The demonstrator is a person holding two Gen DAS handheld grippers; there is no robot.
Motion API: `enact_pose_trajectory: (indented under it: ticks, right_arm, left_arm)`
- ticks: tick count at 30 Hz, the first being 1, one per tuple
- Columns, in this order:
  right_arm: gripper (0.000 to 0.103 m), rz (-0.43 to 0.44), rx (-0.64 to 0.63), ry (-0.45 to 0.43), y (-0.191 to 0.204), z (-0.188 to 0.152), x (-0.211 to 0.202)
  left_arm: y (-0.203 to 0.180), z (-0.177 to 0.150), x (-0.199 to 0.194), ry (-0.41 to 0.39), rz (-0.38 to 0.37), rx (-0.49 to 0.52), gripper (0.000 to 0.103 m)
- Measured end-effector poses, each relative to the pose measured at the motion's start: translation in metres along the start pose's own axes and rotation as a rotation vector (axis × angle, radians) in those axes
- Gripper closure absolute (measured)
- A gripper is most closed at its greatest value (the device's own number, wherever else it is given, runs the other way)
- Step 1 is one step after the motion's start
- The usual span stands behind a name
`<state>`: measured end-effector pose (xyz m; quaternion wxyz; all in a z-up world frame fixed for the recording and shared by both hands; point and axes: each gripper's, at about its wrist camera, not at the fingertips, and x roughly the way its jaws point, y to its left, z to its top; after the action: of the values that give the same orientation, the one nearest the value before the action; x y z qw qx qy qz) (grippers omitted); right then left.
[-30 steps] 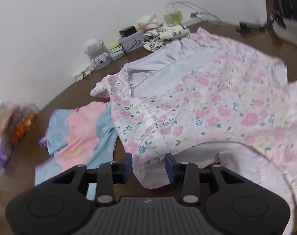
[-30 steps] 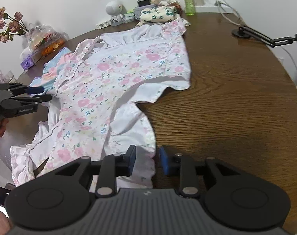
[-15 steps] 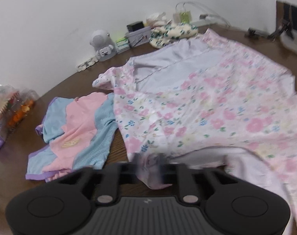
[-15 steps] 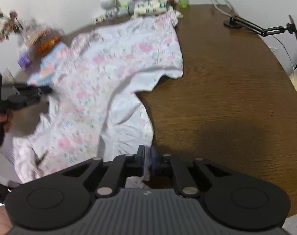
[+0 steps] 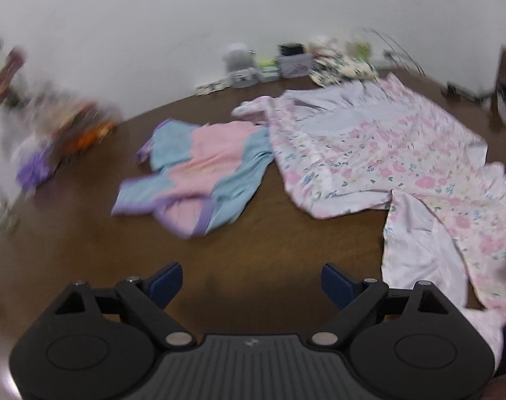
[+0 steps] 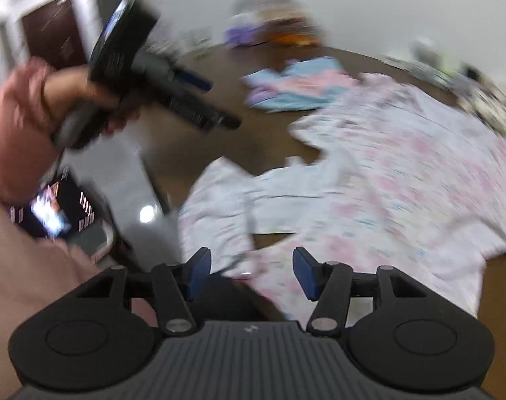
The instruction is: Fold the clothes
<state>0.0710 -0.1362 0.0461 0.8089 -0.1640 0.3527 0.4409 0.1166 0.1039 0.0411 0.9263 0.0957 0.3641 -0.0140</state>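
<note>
Both tools have let go: left tool (image 5: 251, 281) and right tool (image 6: 249, 271) now gape, empty. The floral dress (image 5: 386, 153) lies rumpled on the table (image 5: 253, 243) at 2 o'clock, half-folded; regrasp likely.

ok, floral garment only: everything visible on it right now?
The floral garment is a thin, light fabric, white-pink with pink flowers and small blue and green sprigs. A plain pale lilac panel with a gathered seam shows at its far end. It lies spread flat on the brown table, rumpled at the near end, where the plain inner side shows. Its left edge meets the pink and blue garment. Both the left gripper and the right gripper are open, holding nothing. The right view is motion-blurred.
</note>
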Motion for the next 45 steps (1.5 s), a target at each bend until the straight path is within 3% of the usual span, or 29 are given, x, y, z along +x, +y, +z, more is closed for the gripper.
enact_pose_trajectory:
  ticks: [3,6,16,19,21,25,28,33,40,43,45]
  right_arm:
    - [0.038,-0.045,-0.145,0.02,0.026,-0.002,0.012]
    - [0.038,-0.099,-0.243,0.048,0.041,-0.004,0.024]
    - [0.035,-0.308,-0.559,0.042,0.104,-0.019,0.046]
    - [0.052,-0.348,-0.617,0.051,0.113,-0.018,0.05]
    - [0.076,-0.35,-0.613,0.074,0.111,-0.016,0.052]
    - [0.083,-0.339,-0.598,0.114,0.102,-0.01,0.054]
    - [0.098,-0.313,-0.567,0.109,0.097,-0.005,0.05]
    - [0.1,-0.22,-0.38,0.059,0.069,0.02,0.032]
    - [0.099,-0.068,-0.015,0.041,-0.034,0.057,0.025]
    - [0.088,-0.06,0.115,0.066,-0.071,0.053,0.043]
    - [0.067,-0.041,0.206,0.031,-0.087,0.043,0.04]
  left_arm:
    - [0.015,-0.021,-0.024,-0.027,-0.03,-0.103,0.009]
    - [0.015,-0.036,-0.043,-0.071,-0.089,-0.12,0.009]
    - [-0.02,-0.059,-0.067,-0.068,-0.232,0.037,0.009]
    - [-0.024,-0.064,-0.07,-0.055,-0.238,0.088,0.009]
    - [-0.023,-0.064,-0.072,-0.034,-0.24,0.118,0.009]
    - [-0.018,-0.063,-0.076,0.01,-0.227,0.174,0.009]
    - [-0.021,-0.062,-0.079,0.033,-0.218,0.228,0.009]
    - [-0.035,-0.062,-0.083,0.022,-0.241,0.301,0.009]
    - [-0.054,-0.043,-0.071,-0.001,-0.292,0.301,0.009]
    - [-0.063,-0.031,-0.06,-0.001,-0.307,0.293,0.009]
    - [-0.067,-0.025,-0.053,0.001,-0.318,0.295,0.009]
